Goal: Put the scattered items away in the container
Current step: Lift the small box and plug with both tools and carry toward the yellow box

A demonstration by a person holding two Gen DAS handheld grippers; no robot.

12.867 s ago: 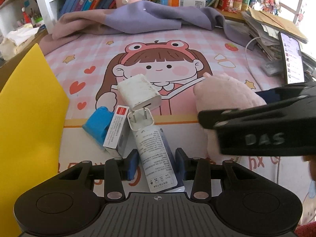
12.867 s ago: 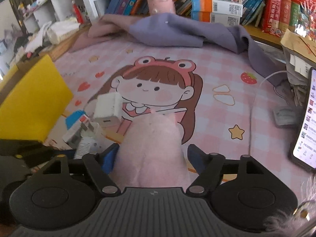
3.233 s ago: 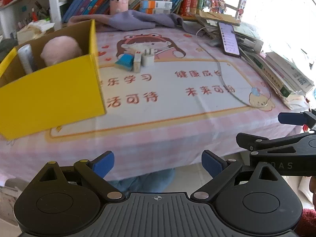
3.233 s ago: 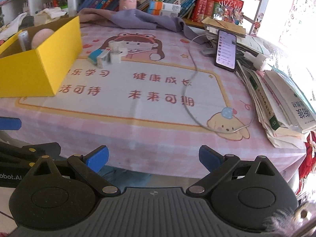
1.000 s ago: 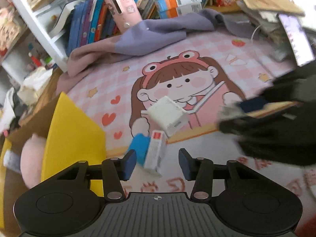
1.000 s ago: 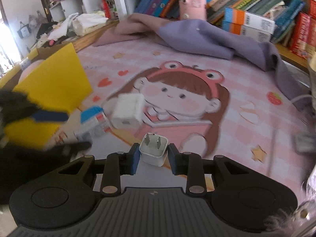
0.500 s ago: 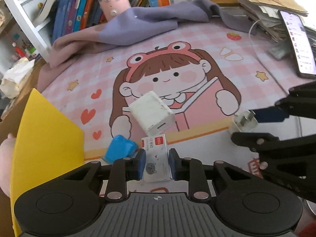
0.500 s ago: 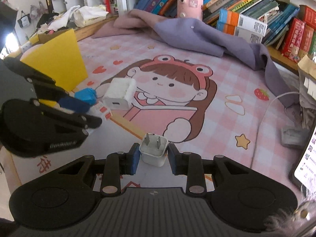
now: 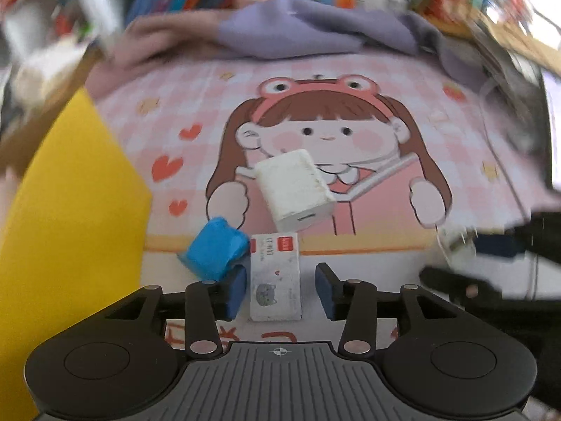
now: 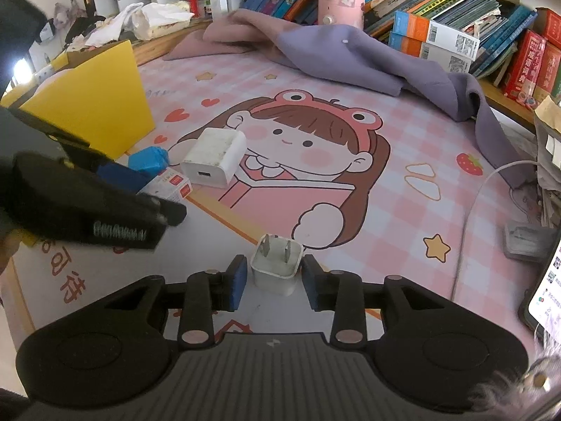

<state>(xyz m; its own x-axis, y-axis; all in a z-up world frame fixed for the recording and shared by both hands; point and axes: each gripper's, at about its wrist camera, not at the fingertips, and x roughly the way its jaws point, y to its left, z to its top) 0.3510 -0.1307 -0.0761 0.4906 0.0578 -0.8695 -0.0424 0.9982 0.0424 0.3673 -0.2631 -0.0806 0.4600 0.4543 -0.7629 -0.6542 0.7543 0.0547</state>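
Left gripper (image 9: 280,289) fingers opening around small white red-labelled carton (image 9: 276,277); right gripper (image 10: 274,282) fingers opening around white two-prong plug adapter (image 10: 277,263), twelve o'clock.

The left gripper (image 9: 280,289) is opening, its blue pads (image 9: 234,290) standing clear on either side of a small white card box (image 9: 276,277). A blue block (image 9: 214,252) touches the box; a white charger (image 9: 293,189) lies just beyond, the yellow container (image 9: 70,210) to the left.

Both tools tilt downward, the left tool (image 9: 280,289) and right tool (image 10: 274,282) opening their jaws.
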